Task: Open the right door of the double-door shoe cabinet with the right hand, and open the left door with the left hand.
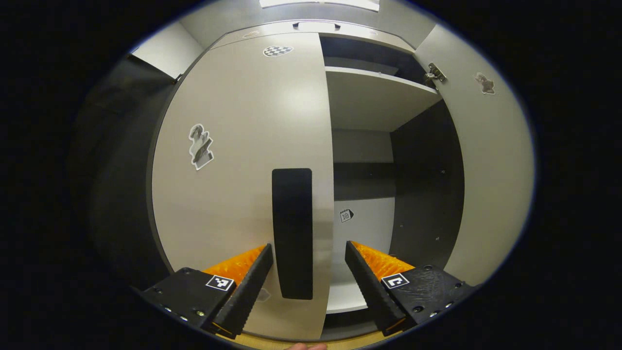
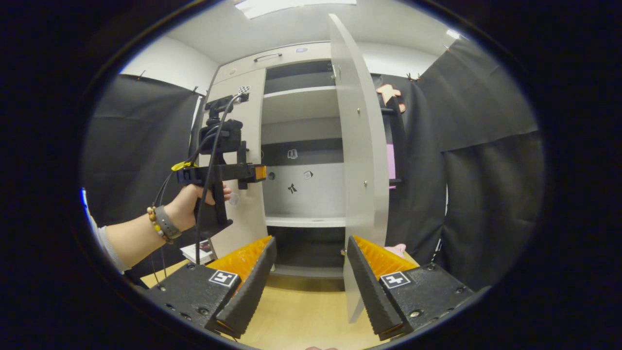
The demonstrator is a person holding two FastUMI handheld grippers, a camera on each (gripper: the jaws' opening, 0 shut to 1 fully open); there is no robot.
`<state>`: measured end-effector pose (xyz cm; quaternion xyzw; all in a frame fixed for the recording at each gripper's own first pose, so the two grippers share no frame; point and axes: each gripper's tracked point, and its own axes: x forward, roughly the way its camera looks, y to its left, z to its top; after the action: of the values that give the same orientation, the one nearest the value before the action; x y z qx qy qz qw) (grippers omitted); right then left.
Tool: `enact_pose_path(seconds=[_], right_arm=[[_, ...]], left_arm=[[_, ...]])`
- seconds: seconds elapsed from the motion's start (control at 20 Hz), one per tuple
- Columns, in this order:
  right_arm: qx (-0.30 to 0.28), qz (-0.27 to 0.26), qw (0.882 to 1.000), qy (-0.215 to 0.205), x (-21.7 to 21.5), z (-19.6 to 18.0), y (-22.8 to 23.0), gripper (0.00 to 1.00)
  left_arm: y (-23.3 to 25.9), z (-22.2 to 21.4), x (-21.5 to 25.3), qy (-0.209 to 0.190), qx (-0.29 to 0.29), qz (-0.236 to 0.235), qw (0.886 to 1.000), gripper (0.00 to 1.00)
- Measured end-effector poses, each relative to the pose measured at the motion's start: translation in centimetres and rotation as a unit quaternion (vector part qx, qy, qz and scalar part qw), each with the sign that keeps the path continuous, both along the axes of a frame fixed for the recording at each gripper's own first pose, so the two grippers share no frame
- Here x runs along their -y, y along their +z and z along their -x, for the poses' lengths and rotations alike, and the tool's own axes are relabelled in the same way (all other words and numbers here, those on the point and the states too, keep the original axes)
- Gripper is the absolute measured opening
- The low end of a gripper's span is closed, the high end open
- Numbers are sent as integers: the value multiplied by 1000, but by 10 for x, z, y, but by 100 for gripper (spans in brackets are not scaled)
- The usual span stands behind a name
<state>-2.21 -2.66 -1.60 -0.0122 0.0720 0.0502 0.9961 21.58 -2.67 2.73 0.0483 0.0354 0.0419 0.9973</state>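
The pale shoe cabinet's left door (image 1: 233, 146) is closed, with a tall black handle (image 1: 291, 233) near its right edge. My left gripper (image 1: 308, 249) is open close in front of it, its fingers on either side of the handle and the door's edge, not pressing. The right door (image 1: 491, 170) is swung open, baring the shelves (image 1: 374, 97). In the right gripper view that right door (image 2: 359, 146) stands edge-on, and my right gripper (image 2: 310, 243) is open and holds nothing, back from the cabinet. A hand (image 2: 187, 204) holds the left gripper (image 2: 260, 172) at the left door (image 2: 248, 112).
Black cloth (image 2: 486, 184) hangs on both sides of the cabinet. A light wooden floor (image 2: 301, 311) lies in front of it. Small stickers mark the doors and the cabinet's back panel (image 2: 311, 194). A pink thing (image 2: 391, 165) shows behind the open door.
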Motion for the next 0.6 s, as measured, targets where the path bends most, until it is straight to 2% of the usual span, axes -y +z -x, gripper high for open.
enact_pose_path(seconds=[0.05, 0.15, 0.2, 0.25, 0.3, 0.35, 0.4, 0.45, 0.5, 0.6], right_arm=[[1, 0, 1000, 3, -1, 0, -1, 92], [1, 4, 1000, 4, -1, 0, -3, 92], [1, 4, 1000, 5, -1, 0, -3, 92], [-2, 4, 1000, 6, -2, 0, -5, 92], [-4, 3, 1000, 7, -3, -1, -6, 92], [-7, 1, 1000, 7, -2, 0, -9, 92], [-9, -1, 1000, 8, -2, 0, -9, 92], [-10, -3, 1000, 7, -2, 1, -10, 92], [-11, -4, 1000, 6, -1, 1, -10, 92], [-9, -7, 1000, 2, 1, 2, -10, 92]], left_arm=[[0, 1, -1, -1, -2, -2, 1000, 94], [1, 8, -5, -5, -6, 0, 1000, 88], [2, 4, -6, -11, 3, 8, 1000, 72], [2, 13, -8, -18, 2, 30, 999, 71], [2, 5, -7, -20, 6, 34, 999, 29], [2, 5, -9, -19, 7, 12, 1000, 29], [3, 9, -8, -14, 12, -8, 1000, 40], [3, 6, -9, -11, 17, -19, 1000, 24], [2, 8, -9, -11, 19, -20, 1000, 13], [2, 4, -9, -16, 18, -15, 1000, 6]])
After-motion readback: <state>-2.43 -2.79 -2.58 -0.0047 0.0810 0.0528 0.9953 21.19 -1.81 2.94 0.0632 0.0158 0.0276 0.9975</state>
